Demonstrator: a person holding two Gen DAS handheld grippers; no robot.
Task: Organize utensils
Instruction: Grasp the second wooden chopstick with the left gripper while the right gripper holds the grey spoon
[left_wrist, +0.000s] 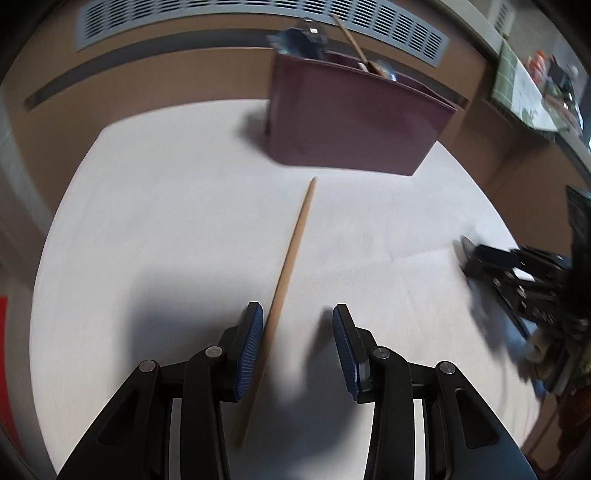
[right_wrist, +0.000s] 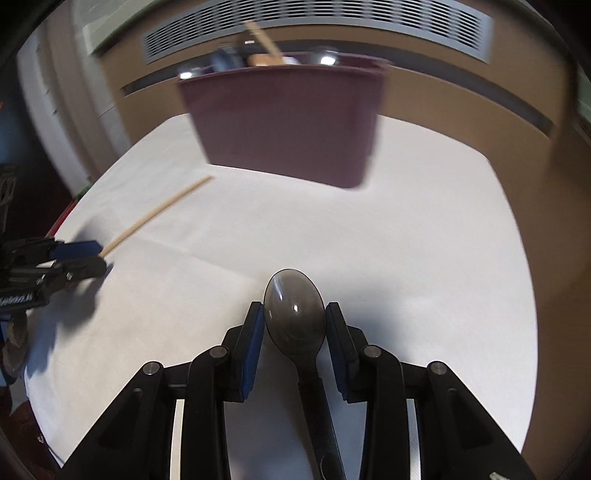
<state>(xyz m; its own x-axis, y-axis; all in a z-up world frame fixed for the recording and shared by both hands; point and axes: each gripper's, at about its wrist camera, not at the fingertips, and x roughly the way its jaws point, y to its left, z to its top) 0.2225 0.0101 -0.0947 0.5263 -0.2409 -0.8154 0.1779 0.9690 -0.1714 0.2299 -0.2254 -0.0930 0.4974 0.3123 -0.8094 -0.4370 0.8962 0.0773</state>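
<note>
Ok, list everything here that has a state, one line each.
left gripper: open, chopstick lying against its left pad, not clamped
right gripper: pads around the spoon bowl, grip unclear
chopstick: flat on the table, tip toward the bin
spoon: bowl up, between the right gripper's pads
bin: upright, utensils standing inside
table: covered by white cloth
</note>
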